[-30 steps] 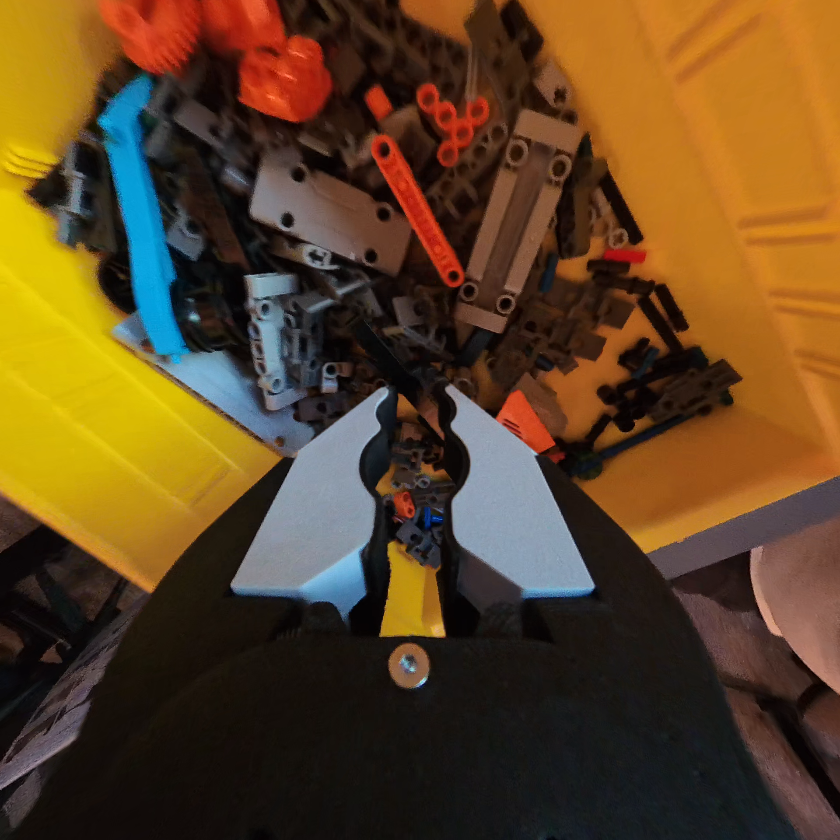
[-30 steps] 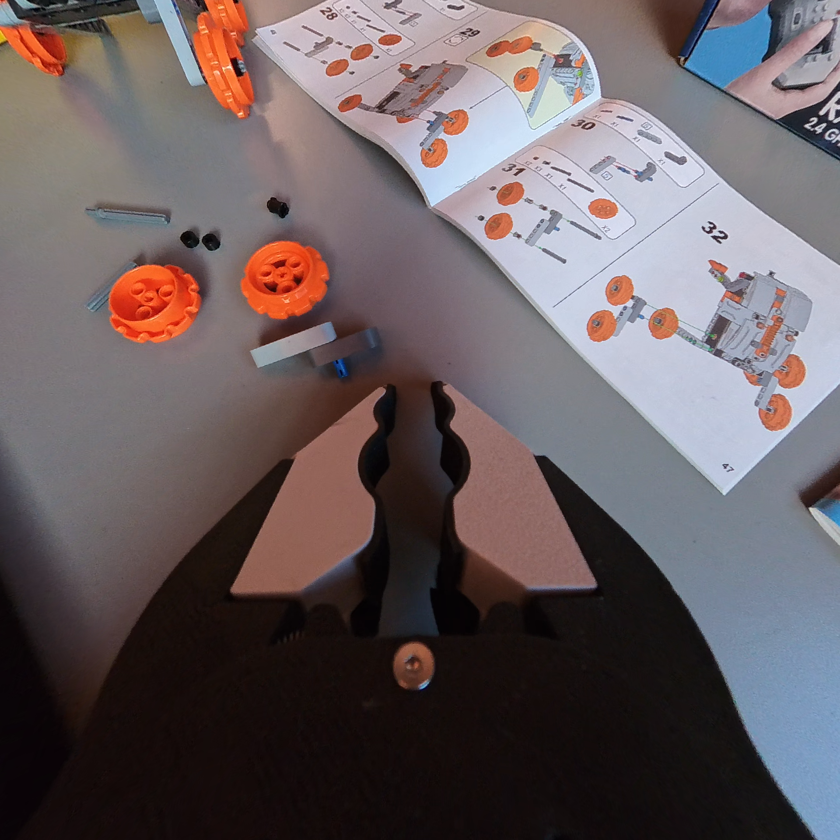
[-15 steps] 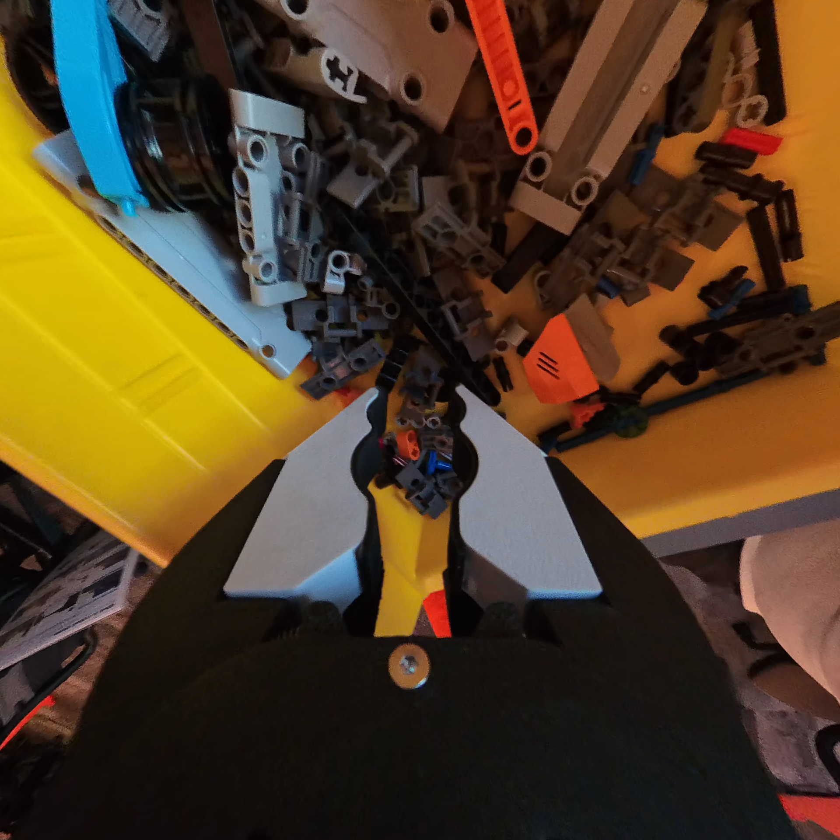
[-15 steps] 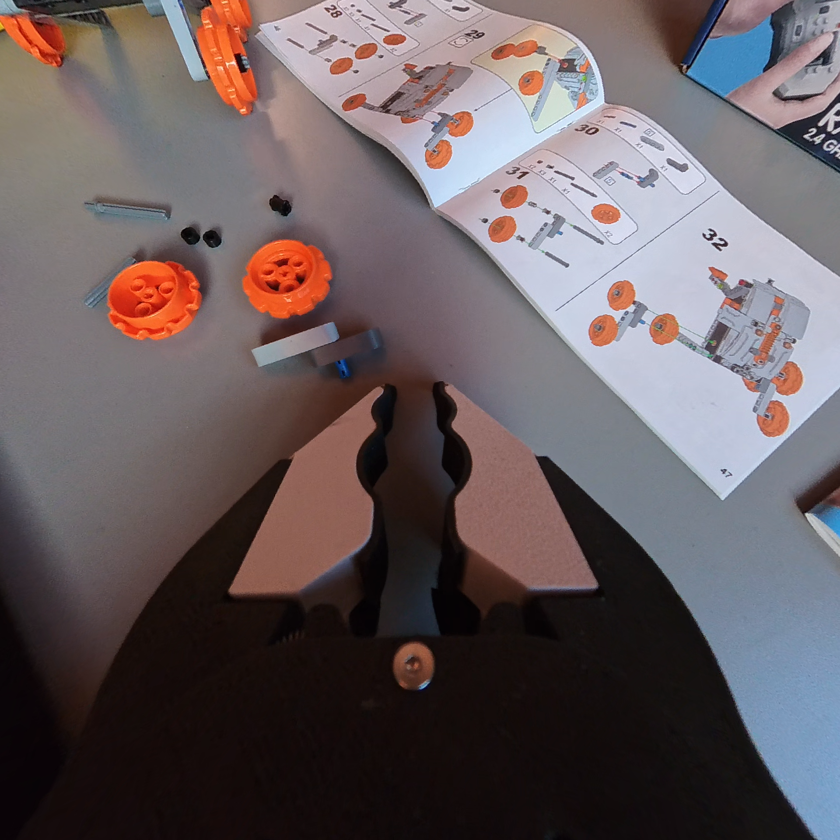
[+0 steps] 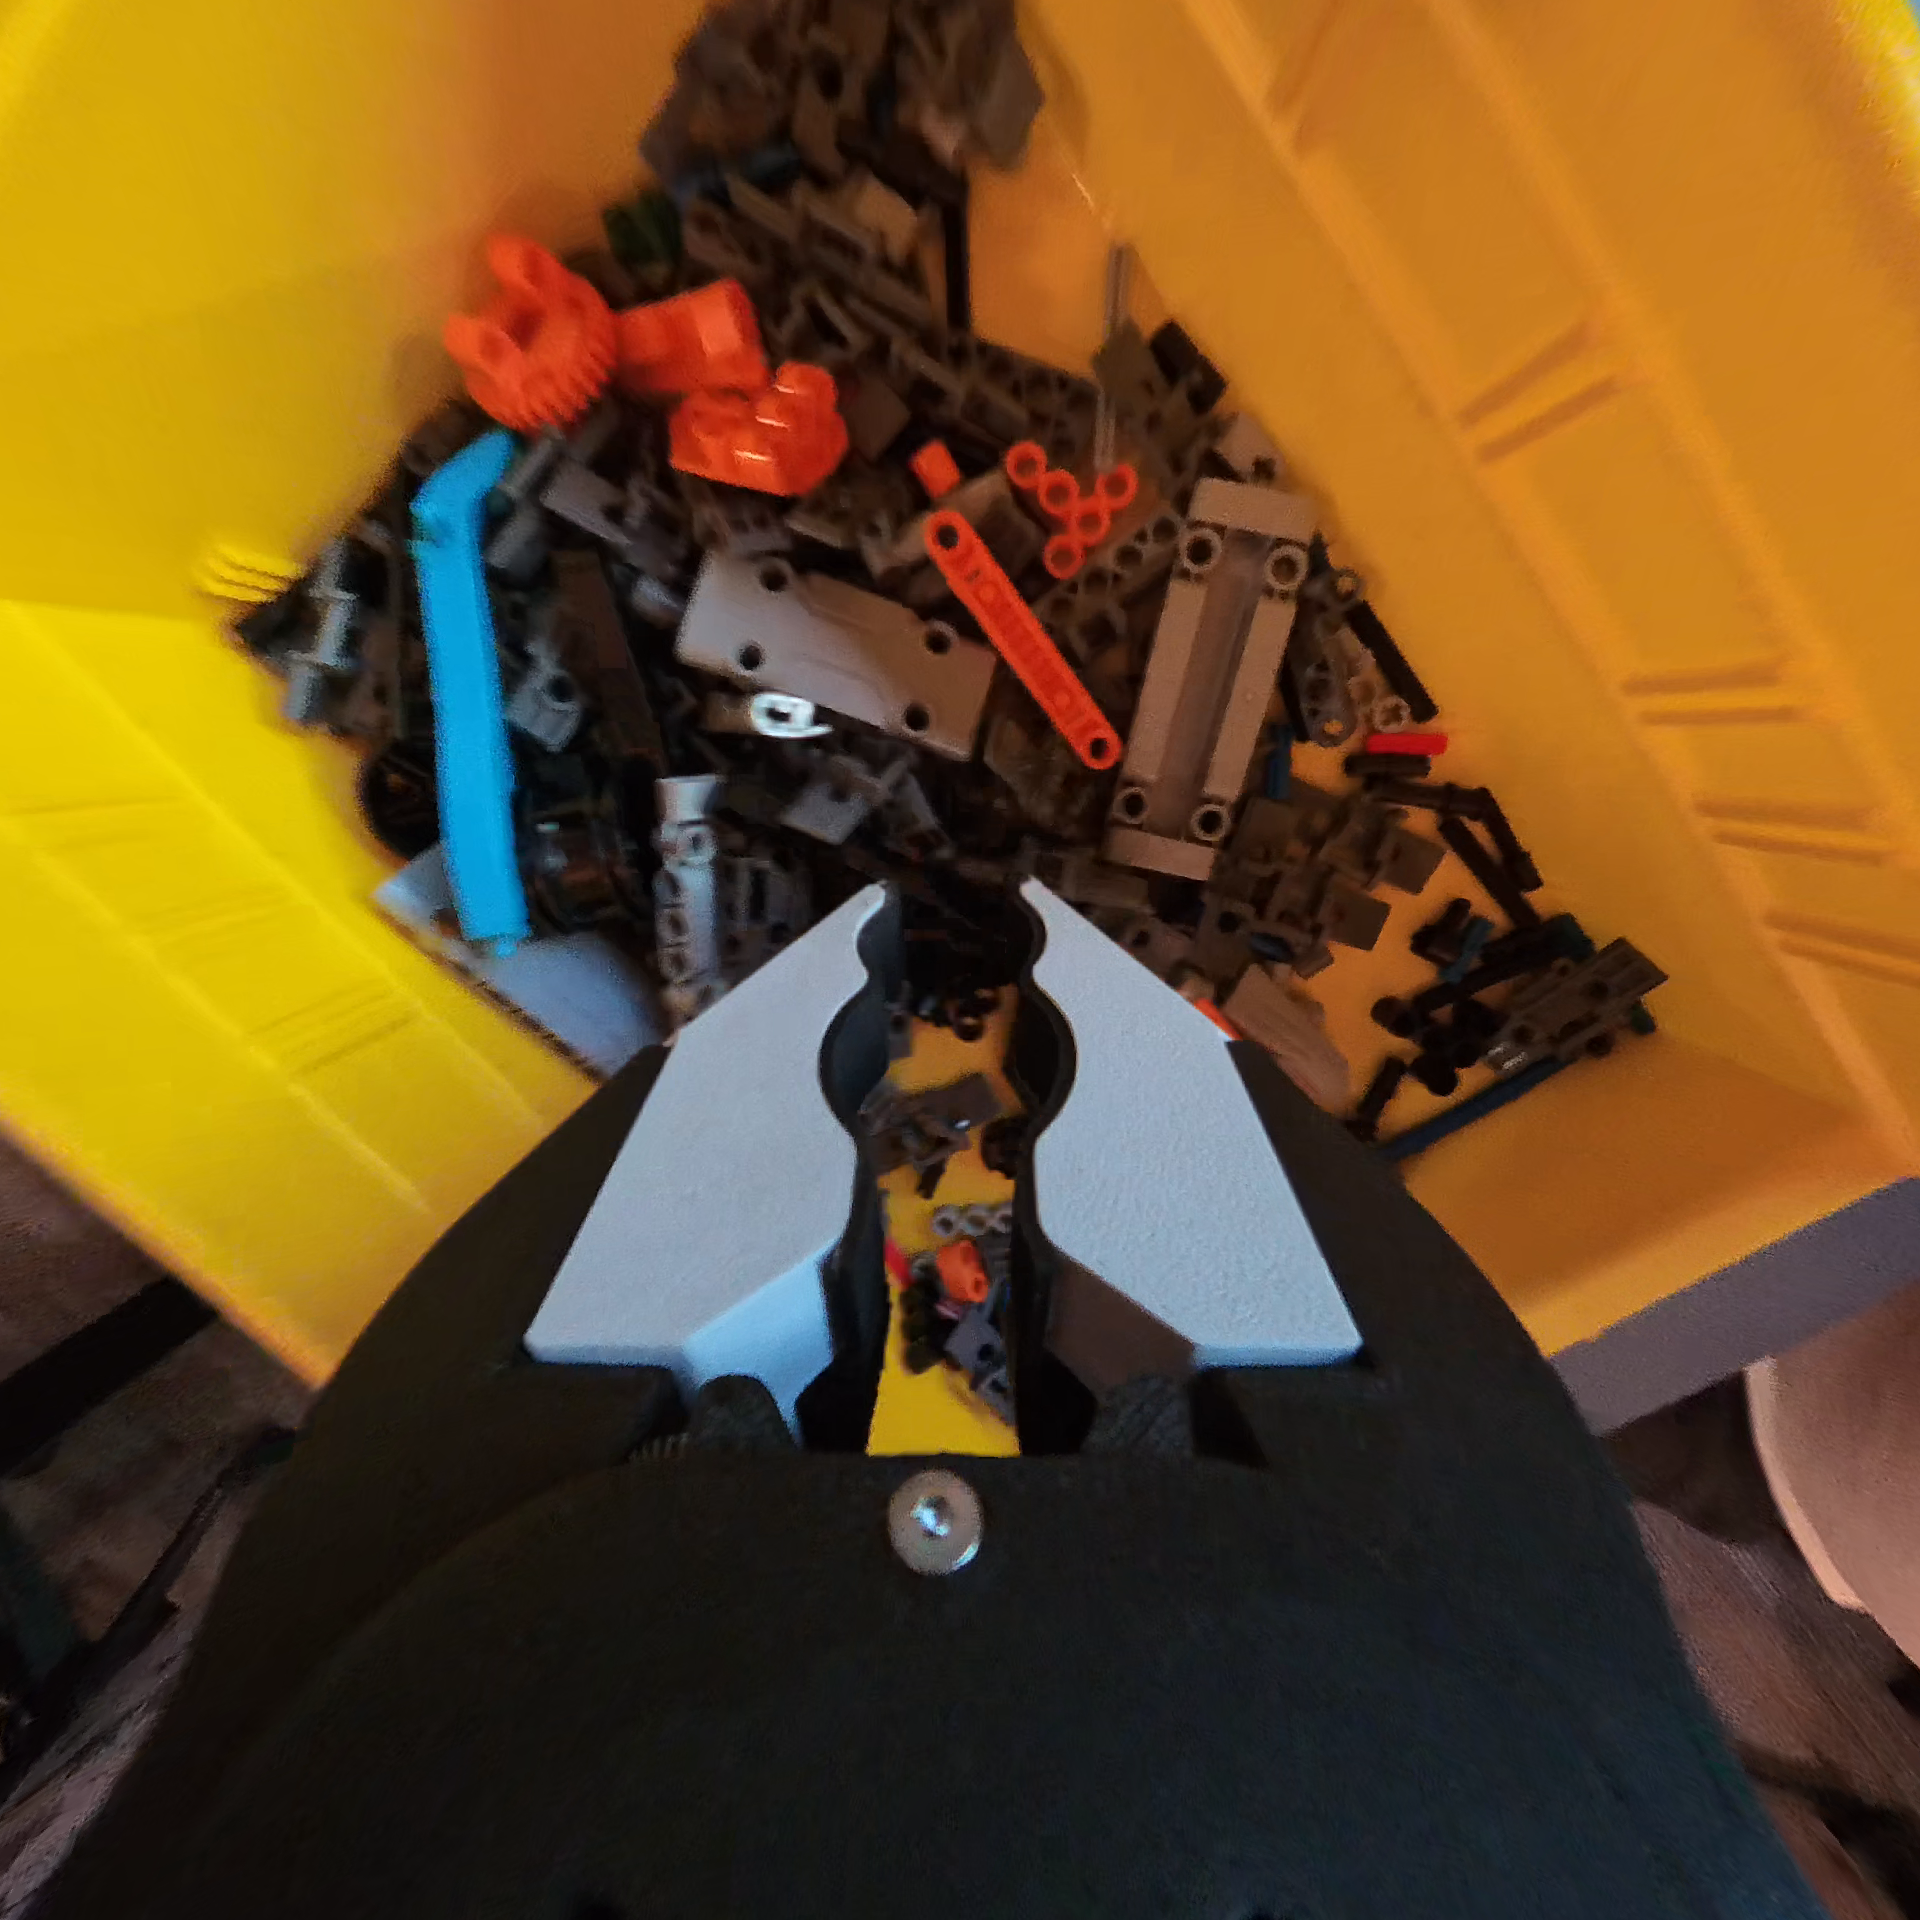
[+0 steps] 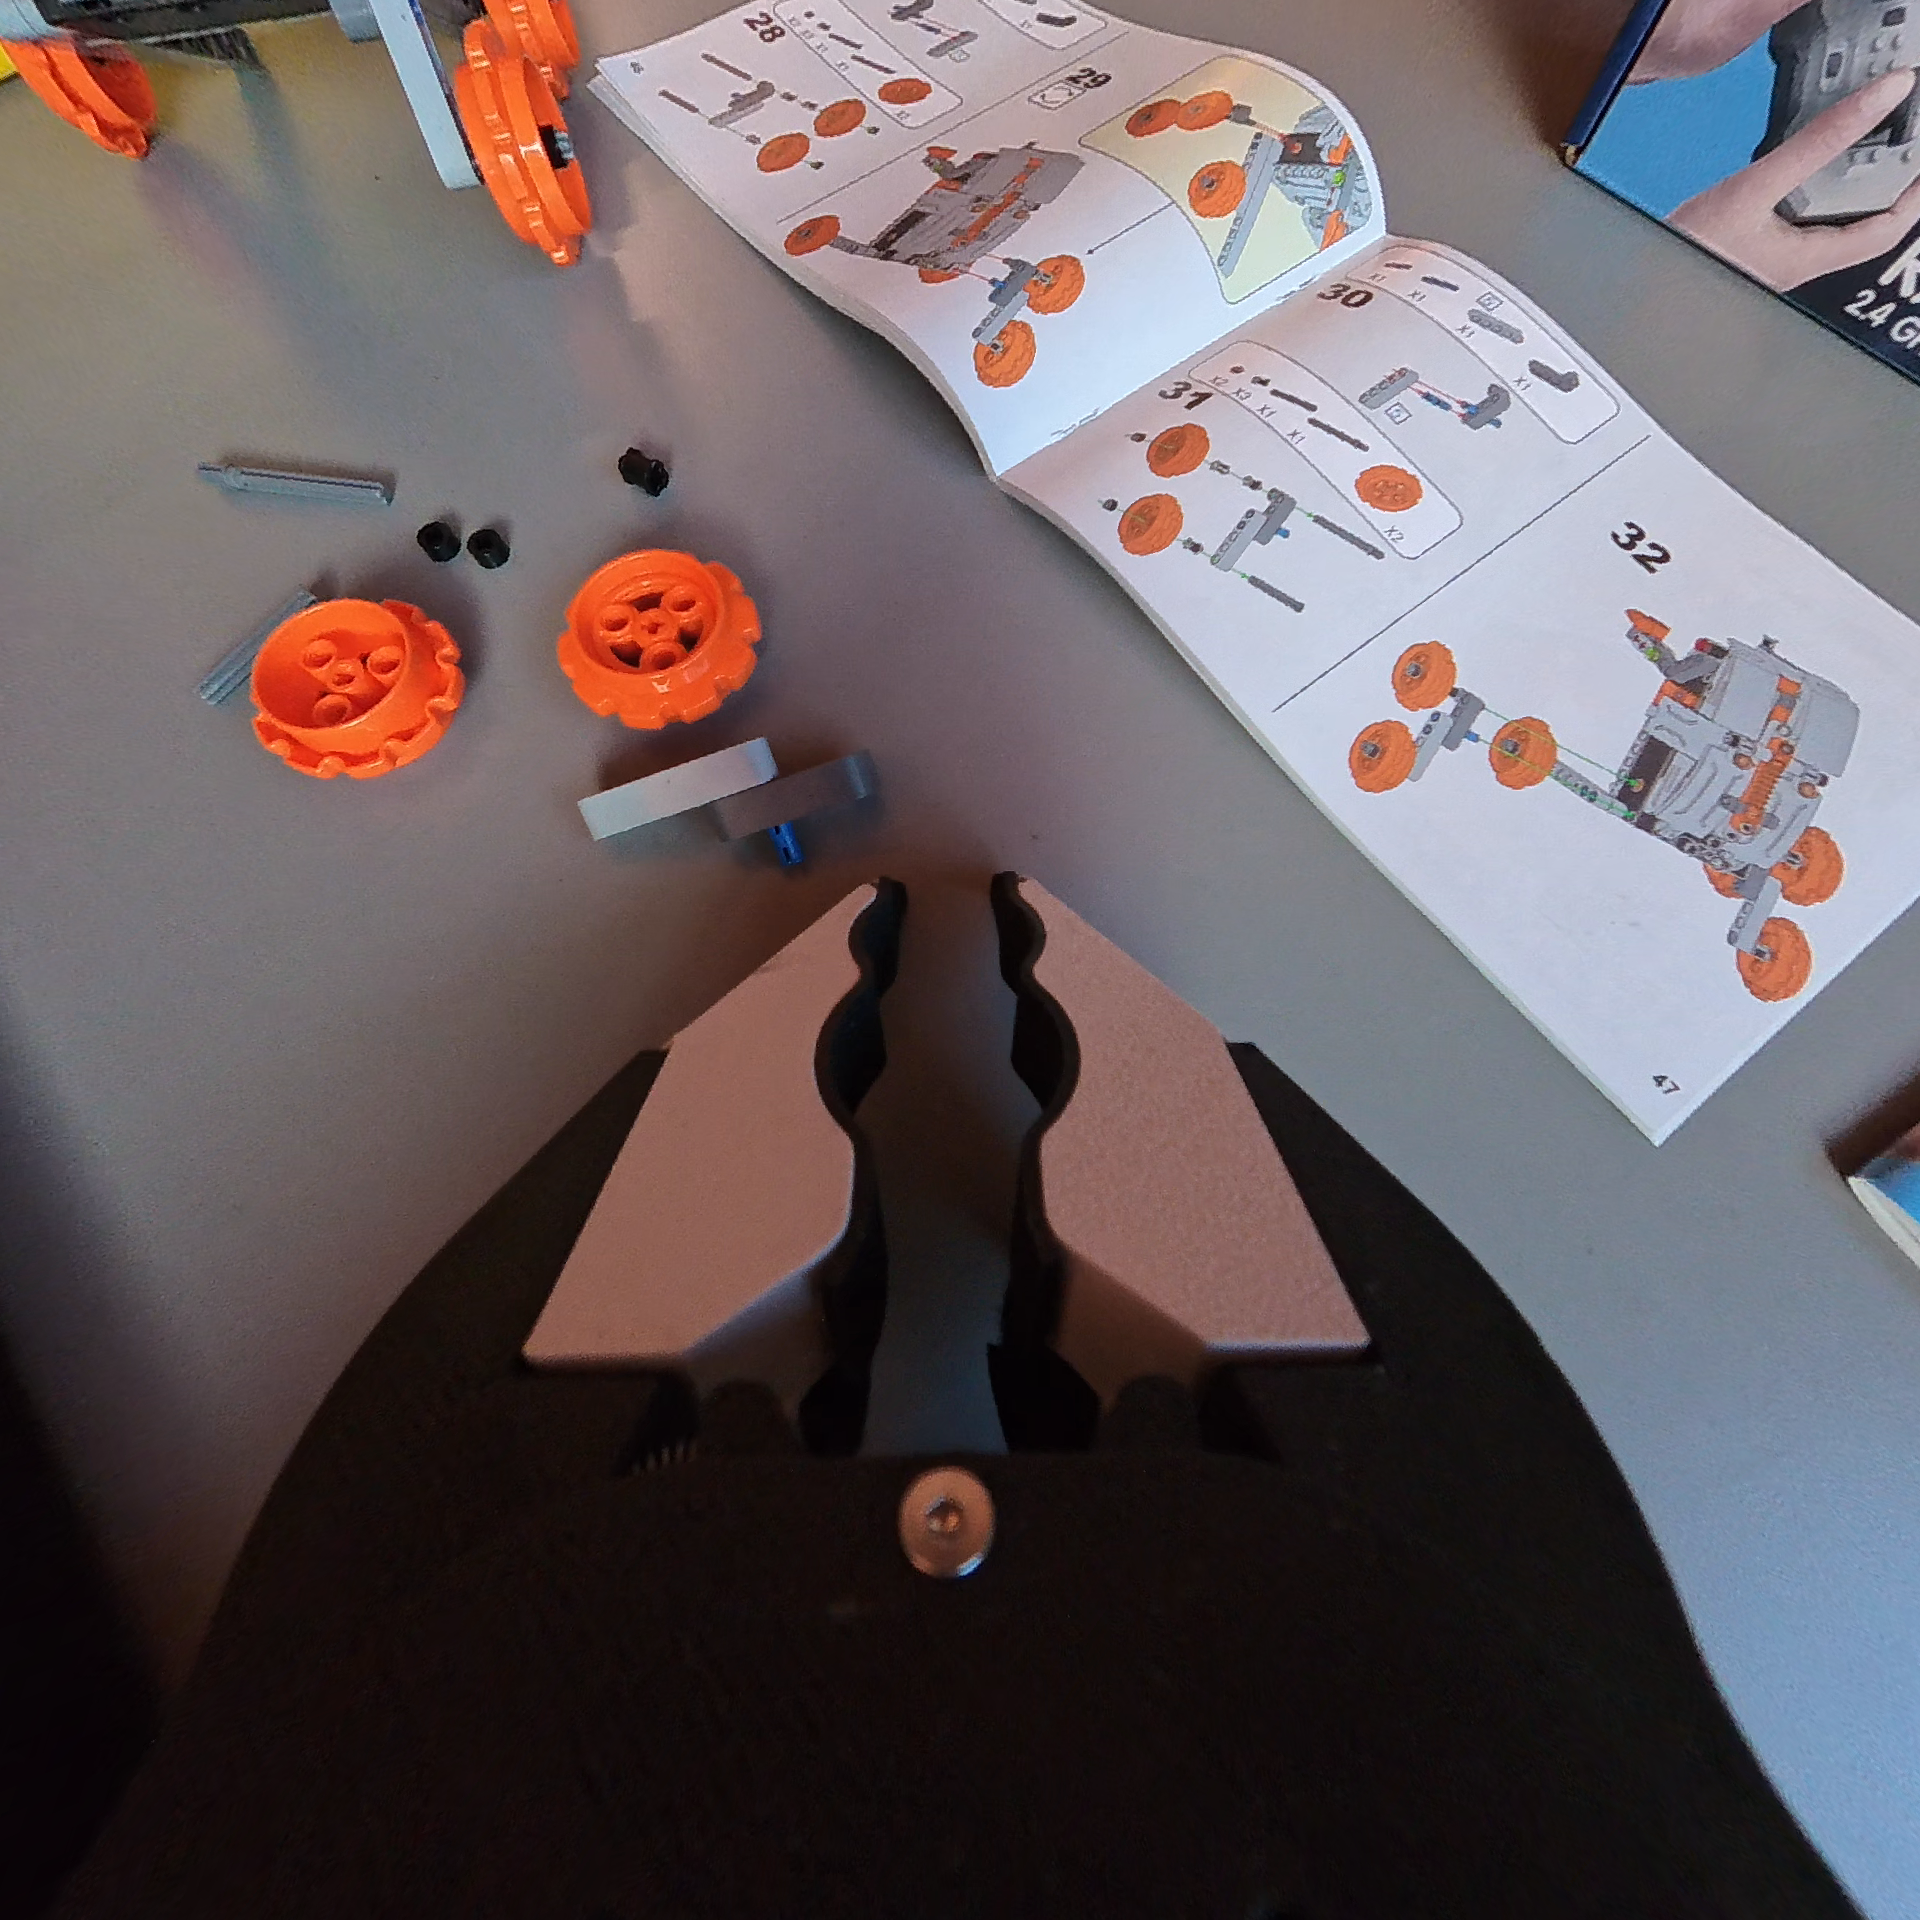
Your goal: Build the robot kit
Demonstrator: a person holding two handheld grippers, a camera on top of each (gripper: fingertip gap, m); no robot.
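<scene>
The left tool [image 5: 954, 902] hangs slightly parted and empty above loose building pieces [image 5: 831, 665] in a yellow bin [image 5: 1558, 520], pulled back since 0.5 s ago. The right tool [image 6: 948, 891], parted, empty, unmoved, hovers over the desk [image 6: 312, 1039] near a grey beam [image 6: 727, 795].

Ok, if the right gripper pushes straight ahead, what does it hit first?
Probably nothing: the right gripper faces bare grey table, passing between the grey pieces with a blue pin and the open booklet. Depth is unclear.
</scene>
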